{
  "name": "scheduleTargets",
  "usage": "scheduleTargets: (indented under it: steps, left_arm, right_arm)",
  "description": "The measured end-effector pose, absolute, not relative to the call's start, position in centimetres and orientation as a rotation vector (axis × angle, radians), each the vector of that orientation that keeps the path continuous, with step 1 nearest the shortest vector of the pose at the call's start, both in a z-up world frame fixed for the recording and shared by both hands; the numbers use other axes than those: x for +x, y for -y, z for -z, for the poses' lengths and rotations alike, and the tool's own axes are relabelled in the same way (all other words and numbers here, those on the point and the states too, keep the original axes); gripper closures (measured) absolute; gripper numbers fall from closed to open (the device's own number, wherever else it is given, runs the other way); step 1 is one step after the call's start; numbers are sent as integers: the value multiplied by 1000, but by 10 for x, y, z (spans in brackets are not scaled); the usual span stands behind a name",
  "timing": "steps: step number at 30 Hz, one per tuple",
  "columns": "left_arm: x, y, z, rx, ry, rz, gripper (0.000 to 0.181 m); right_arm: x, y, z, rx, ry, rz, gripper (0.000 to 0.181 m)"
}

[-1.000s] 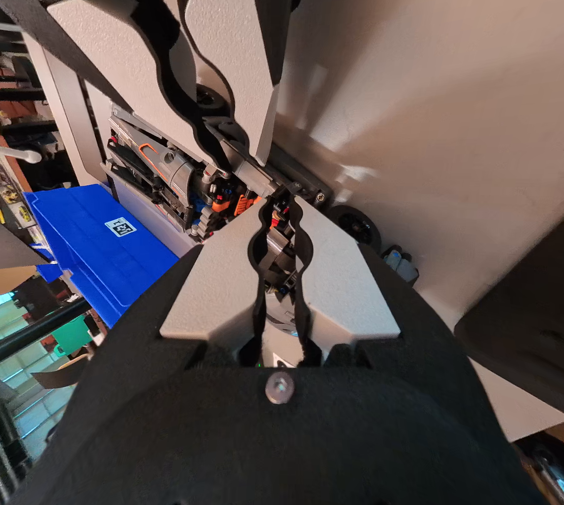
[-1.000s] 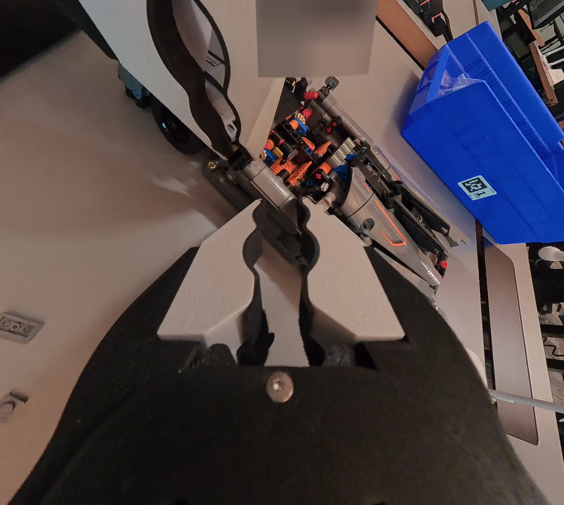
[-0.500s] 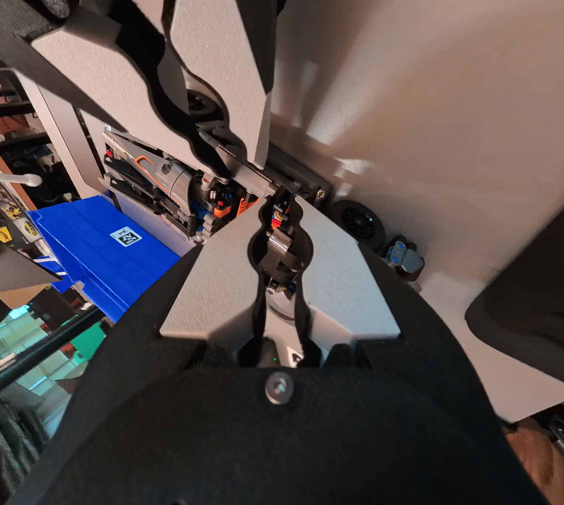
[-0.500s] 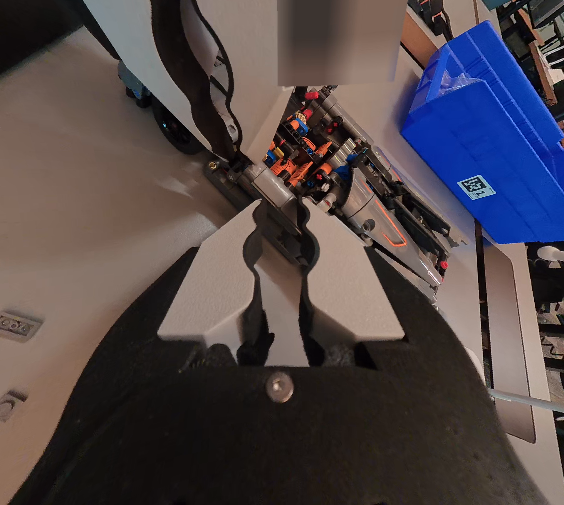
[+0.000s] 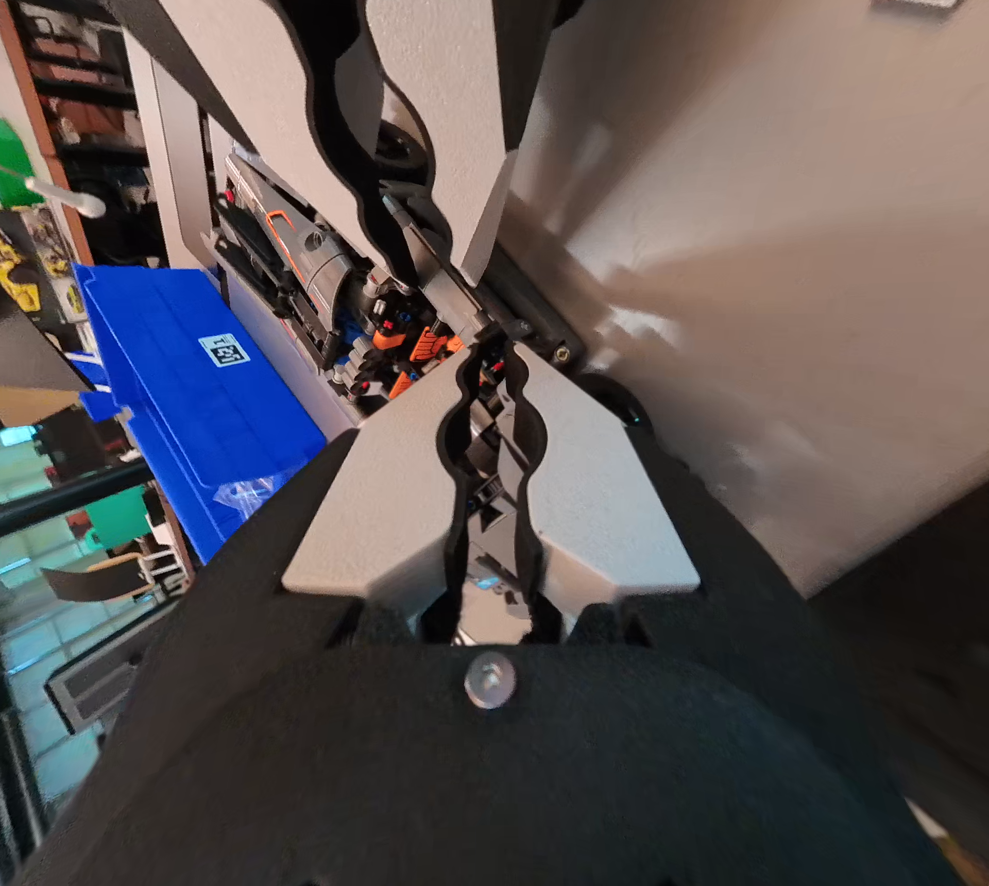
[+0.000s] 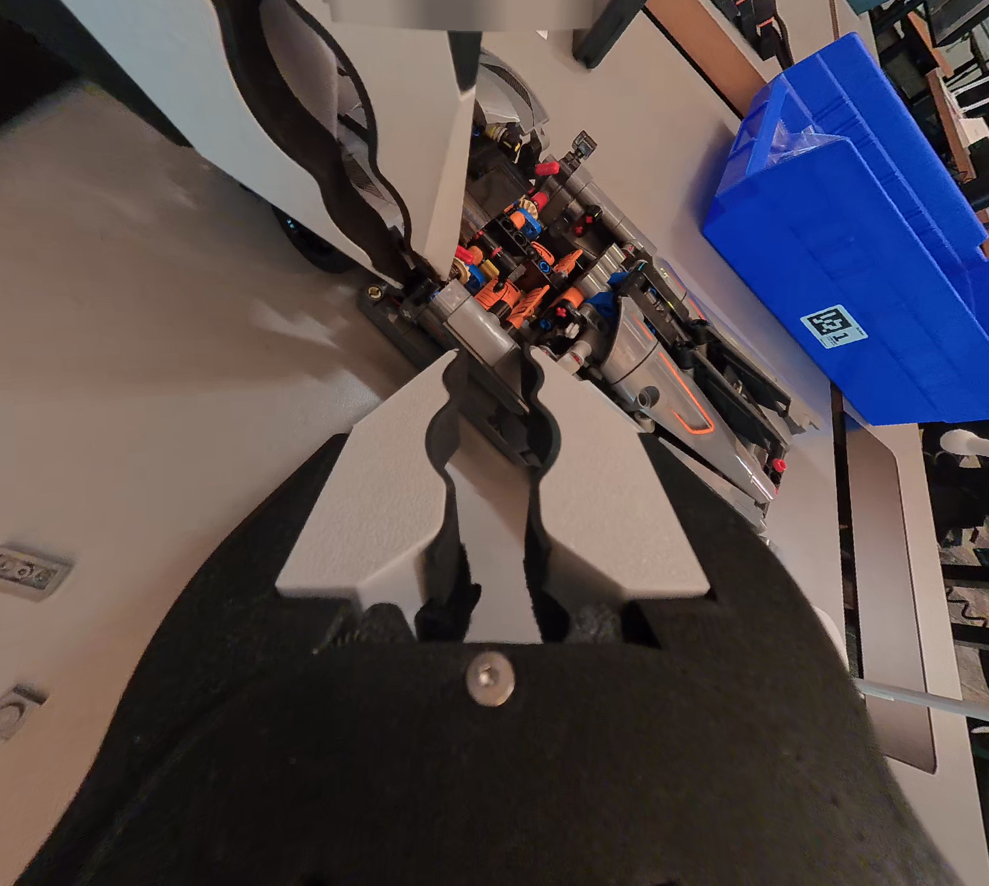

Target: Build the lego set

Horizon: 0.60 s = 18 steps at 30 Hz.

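Two grippers, left [image 5: 488,362] and right [image 6: 489,357], each nearly closed, fingers pinching the grey car model [image 6: 631,341] on the table [image 6: 160,352].

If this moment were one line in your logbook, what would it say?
task: lego build | left gripper: shut on lego model | right gripper: shut on model's dark edge | blue bin: beside model

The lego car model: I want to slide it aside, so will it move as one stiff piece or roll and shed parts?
The lego car model will probably roll rather than drag, since a black wheel rests on the table. It looks long and low, so tipping seems unlikely. Many small orange and blue parts sit exposed in its open middle, so a push there might loosen some.
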<state>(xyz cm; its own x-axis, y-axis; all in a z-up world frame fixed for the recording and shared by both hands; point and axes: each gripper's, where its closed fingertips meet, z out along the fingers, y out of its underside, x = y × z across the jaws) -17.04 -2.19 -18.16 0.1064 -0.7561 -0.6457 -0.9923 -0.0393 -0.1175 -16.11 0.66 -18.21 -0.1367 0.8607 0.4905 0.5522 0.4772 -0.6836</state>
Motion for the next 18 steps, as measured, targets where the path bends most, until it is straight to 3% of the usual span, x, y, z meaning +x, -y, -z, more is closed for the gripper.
scheduleTargets:
  steps: [4,18]
  left_arm:
    - [-169,18,178,-1764,-1876,-605,166]
    - [-165,19,183,-1617,-2211,-677,172]
  right_arm:
    - [-161,-6,182,-1192,1815,-429,164]
    - [-161,-8,183,-1195,1816,-434,163]
